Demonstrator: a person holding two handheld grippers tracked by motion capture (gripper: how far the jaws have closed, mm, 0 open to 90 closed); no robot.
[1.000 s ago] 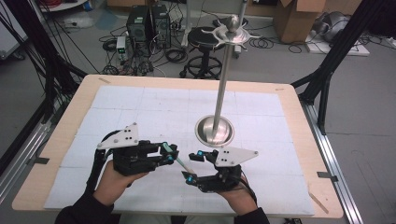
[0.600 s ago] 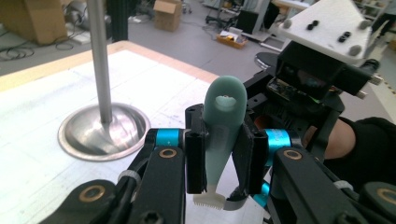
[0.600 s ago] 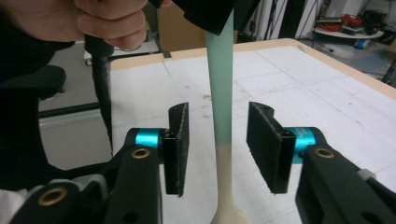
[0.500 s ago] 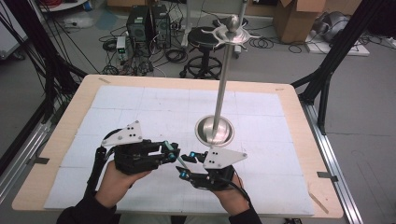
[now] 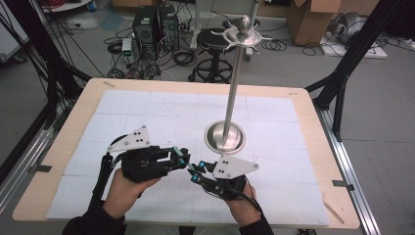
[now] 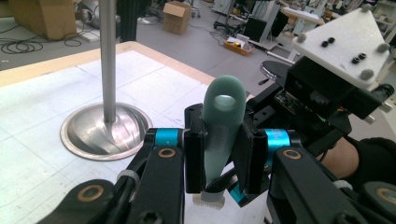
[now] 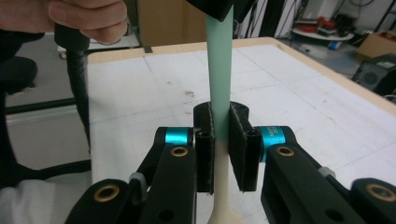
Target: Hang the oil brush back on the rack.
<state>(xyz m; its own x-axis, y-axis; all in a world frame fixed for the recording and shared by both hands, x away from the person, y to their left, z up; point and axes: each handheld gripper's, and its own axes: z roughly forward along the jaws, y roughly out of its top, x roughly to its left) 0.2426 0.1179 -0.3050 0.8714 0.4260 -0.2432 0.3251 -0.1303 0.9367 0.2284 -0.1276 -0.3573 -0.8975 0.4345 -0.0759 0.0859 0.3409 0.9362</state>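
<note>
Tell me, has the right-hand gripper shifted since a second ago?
Yes. The right gripper has slid left, away from the metal stand's base, toward the left gripper, its jaws just closing on the green toothbrush.

Looks like a robotics lab or workshop: black computer towers (image 5: 155, 25) amid tangled cables on grey concrete floor (image 5: 381, 107), brown cardboard boxes (image 5: 313, 19), black aluminium-profile frame (image 5: 350, 63) around the wooden table (image 5: 313, 122).

— What do you see on your desk (image 5: 313, 147)?
— A metal stand (image 5: 224, 137) sits just right of centre, its round base on the white sheet (image 5: 147, 112), its pole rising to a spoked top.
— And past the far edge?
— At twelve o'clock you have a black stool (image 5: 214, 49); at eleven, computer towers (image 5: 155, 24) with tangled cables; at one, a cardboard box (image 5: 313, 19).
</note>
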